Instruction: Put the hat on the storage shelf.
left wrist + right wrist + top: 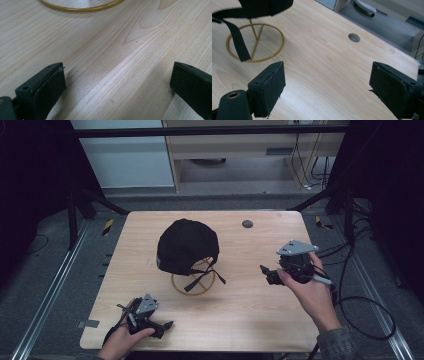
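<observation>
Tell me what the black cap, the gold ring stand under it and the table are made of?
The black baseball cap looks like soft matte cloth, with a limp strap dangling. The round gold stand seems to be thin metal wire, judging by its slim glossy rods. The light wooden table shows wood grain, though it may be a smooth printed laminate.

Black cap (186, 245) atop gold wire stand (194, 282)

Cap (186, 246) on stand (194, 281), between both tools.

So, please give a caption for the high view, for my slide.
Black cap on a gold wire stand, open tongs left and right.
</observation>
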Demonstrator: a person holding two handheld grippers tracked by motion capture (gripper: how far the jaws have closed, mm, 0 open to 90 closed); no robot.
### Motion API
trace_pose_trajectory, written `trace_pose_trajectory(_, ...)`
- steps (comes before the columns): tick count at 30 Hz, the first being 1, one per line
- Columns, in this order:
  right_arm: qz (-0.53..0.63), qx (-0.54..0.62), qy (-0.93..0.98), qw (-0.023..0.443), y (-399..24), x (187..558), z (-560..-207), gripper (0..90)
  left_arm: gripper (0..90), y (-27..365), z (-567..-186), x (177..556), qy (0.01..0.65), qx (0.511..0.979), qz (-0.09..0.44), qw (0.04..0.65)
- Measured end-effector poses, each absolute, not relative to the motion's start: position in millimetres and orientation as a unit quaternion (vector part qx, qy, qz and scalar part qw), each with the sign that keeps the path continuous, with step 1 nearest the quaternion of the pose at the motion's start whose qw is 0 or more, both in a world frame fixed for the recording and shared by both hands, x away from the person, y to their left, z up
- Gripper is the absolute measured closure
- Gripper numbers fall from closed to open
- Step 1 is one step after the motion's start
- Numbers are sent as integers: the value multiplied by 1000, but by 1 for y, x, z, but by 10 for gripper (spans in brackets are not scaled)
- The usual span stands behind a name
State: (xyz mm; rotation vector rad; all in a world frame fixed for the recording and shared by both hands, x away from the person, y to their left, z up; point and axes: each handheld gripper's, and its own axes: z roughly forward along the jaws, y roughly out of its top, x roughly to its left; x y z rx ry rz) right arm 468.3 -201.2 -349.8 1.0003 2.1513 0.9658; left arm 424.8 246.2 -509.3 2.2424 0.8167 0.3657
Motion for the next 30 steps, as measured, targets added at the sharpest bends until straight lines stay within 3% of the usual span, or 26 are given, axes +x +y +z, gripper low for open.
trace_pose_trajectory(30, 362, 420, 806, 209, -161, 479, -471, 146, 0, 246, -509, 425, 317, 868, 142, 355)
